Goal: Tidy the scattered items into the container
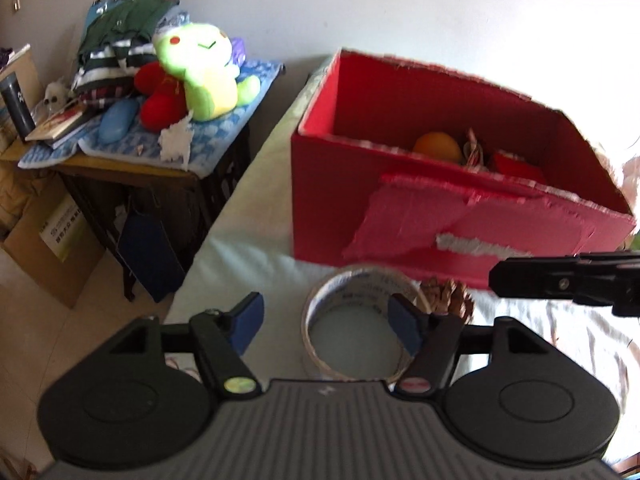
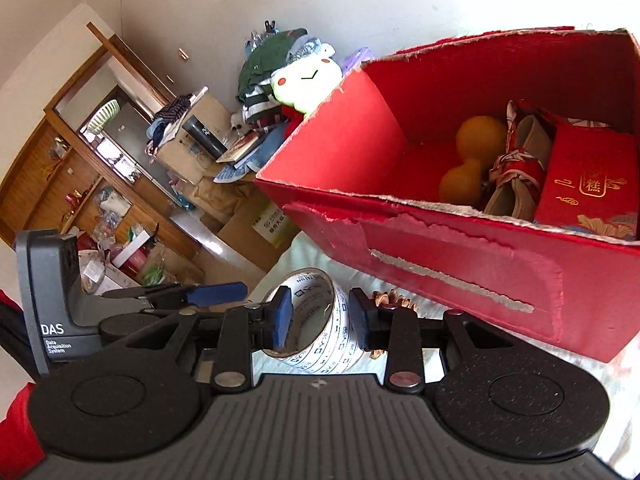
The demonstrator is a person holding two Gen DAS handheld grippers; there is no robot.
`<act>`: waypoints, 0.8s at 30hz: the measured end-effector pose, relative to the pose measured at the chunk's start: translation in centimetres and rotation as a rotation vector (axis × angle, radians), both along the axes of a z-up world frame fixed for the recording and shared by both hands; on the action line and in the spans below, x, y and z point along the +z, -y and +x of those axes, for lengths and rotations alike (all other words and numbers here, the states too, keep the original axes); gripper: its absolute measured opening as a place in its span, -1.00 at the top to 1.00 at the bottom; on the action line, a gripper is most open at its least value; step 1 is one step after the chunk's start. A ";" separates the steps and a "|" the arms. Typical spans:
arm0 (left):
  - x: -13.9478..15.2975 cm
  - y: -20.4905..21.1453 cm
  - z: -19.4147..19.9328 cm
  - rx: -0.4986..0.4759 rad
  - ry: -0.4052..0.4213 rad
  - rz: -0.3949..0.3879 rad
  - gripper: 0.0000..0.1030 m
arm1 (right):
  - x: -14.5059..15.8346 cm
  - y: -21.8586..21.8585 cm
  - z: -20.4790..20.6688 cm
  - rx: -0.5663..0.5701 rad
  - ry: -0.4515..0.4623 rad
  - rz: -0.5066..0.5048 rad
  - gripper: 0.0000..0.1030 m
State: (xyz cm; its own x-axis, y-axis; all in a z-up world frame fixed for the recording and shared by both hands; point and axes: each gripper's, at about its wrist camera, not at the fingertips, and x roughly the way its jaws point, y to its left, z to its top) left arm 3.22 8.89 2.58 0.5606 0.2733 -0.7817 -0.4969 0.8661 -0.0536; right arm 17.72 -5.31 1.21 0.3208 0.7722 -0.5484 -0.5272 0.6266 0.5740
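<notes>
My left jaws point(image 1: 326, 322) point down at the counter point(image 1: 256, 208). They stand wide, one blue pad out to the left of the tape roll point(image 1: 356, 328) and the other over its right rim, and I cannot tell if that pad touches it. The roll lies flat on the pale cloth, near the front of the red box point(image 1: 460, 216). Just past the roll sits a brown pine cone point(image 1: 448, 296), close against the box wall.

My right jaws point(image 2: 318, 318) come in from the right side and tilt down. They are pinched narrow on the wall of the tape roll, one pad inside the ring and one outside.

The red box has torn edges and is open on top. Inside it are an orange gourd-shaped thing point(image 2: 474, 156), a rolled patterned cloth point(image 2: 516, 168) and a small red packet with gold writing point(image 2: 588, 184).
</notes>
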 end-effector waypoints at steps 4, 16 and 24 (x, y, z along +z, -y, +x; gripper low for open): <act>-1.4 -0.7 0.5 0.002 -0.028 -0.042 -0.14 | 0.0 -1.1 -0.4 0.018 0.039 -0.037 0.33; -3.6 -1.6 0.7 0.032 -0.087 -0.126 0.34 | -1.6 -5.3 0.2 0.069 0.100 -0.186 0.39; -4.2 -1.8 0.7 0.034 -0.101 -0.115 0.41 | -3.4 -7.1 0.9 0.079 0.071 -0.288 0.71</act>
State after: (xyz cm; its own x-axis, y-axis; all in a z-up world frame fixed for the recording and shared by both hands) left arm 3.95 10.65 -1.57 0.4691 0.1966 -0.8610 -0.5338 0.8397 -0.0991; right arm 18.62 1.78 -2.18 0.3114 0.6123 -0.7267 -0.6135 0.7135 0.3383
